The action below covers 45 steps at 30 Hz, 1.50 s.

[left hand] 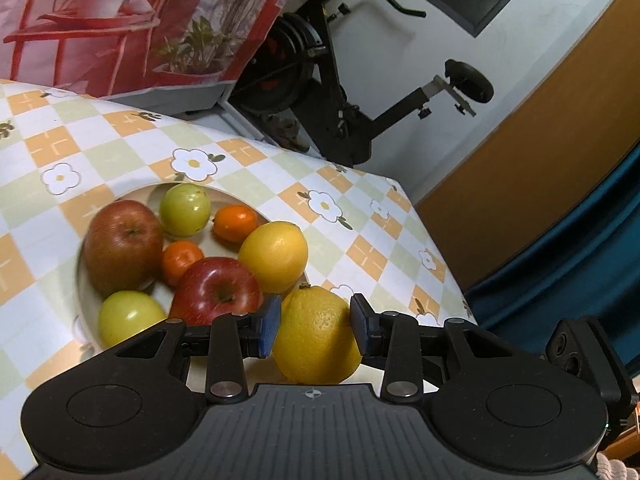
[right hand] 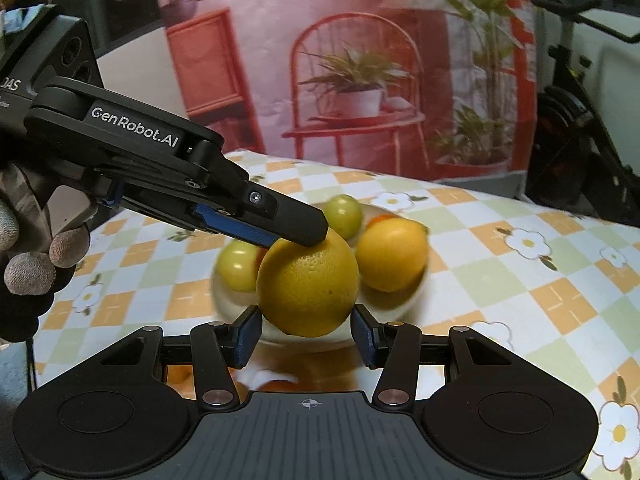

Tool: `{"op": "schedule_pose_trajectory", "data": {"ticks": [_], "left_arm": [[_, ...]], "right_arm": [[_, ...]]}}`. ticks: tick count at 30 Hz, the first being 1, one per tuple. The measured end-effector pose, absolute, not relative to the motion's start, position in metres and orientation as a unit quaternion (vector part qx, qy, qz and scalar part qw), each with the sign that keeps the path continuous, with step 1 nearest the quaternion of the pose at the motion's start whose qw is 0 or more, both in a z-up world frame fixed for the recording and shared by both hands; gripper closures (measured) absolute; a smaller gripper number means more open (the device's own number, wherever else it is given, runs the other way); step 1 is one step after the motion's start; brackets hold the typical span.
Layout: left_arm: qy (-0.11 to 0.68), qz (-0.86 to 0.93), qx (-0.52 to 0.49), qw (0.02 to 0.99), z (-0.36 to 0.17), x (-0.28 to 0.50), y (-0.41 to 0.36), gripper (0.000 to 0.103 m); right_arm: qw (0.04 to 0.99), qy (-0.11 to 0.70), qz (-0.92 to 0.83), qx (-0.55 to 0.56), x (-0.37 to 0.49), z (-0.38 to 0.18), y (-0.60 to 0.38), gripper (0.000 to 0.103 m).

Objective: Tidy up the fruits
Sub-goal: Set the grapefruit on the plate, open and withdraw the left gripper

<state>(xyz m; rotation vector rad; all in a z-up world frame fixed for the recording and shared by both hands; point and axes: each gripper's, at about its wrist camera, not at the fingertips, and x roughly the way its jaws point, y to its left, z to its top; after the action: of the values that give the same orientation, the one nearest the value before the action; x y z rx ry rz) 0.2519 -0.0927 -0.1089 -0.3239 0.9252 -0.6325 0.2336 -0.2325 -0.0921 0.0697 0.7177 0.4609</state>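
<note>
It is a home room: an exercise bike point(left hand: 332, 80) stands behind the table with flowered tablecloth point(left hand: 360, 216).

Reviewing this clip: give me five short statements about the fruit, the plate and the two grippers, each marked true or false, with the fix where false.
1. The left gripper is shut on a large yellow citrus fruit. True.
2. The right gripper is clamped on a red apple. False: its fingers stand open on either side of the yellow citrus fruit, not gripping it.
3. Two red apples lie on the plate. True: one at the far left, one nearer the gripper.
4. The plate holds no green fruit. False: two green fruits lie on it.
5. The table is covered by a plain white cloth. False: the tablecloth is checked orange, green and white with flowers.
</note>
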Motion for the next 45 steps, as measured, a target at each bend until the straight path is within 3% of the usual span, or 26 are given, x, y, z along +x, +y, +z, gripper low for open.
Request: {"op": "schedule_pose_trajectory", "data": {"ticks": [16,20,29,45], "left_arm": [[0.44,-0.273,-0.11,0.848,-0.113,0.274,-0.106,0.065],[0.436,-0.266,-0.083,0.856,-0.112,0.271,-0.11,0.071],[0.421,-0.248,-0.041,0.871,-0.104,0.262,-0.114,0.071],[0.334,-0.212,-0.067,0.916,-0.072,0.208,-0.056,0.071]], "right_arm": [[0.907,0.369,0.202,0.0,0.261,-0.107,-0.234,0.057],[0.906,0.373,0.199,-0.01,0.257,-0.109,-0.232,0.057],[0.914,0.357,0.193,-0.006,0.239,-0.102,-0.233,0.054],[0.944,0.276,0.159,0.082,0.177,-0.112,-0.24,0.054]]}}
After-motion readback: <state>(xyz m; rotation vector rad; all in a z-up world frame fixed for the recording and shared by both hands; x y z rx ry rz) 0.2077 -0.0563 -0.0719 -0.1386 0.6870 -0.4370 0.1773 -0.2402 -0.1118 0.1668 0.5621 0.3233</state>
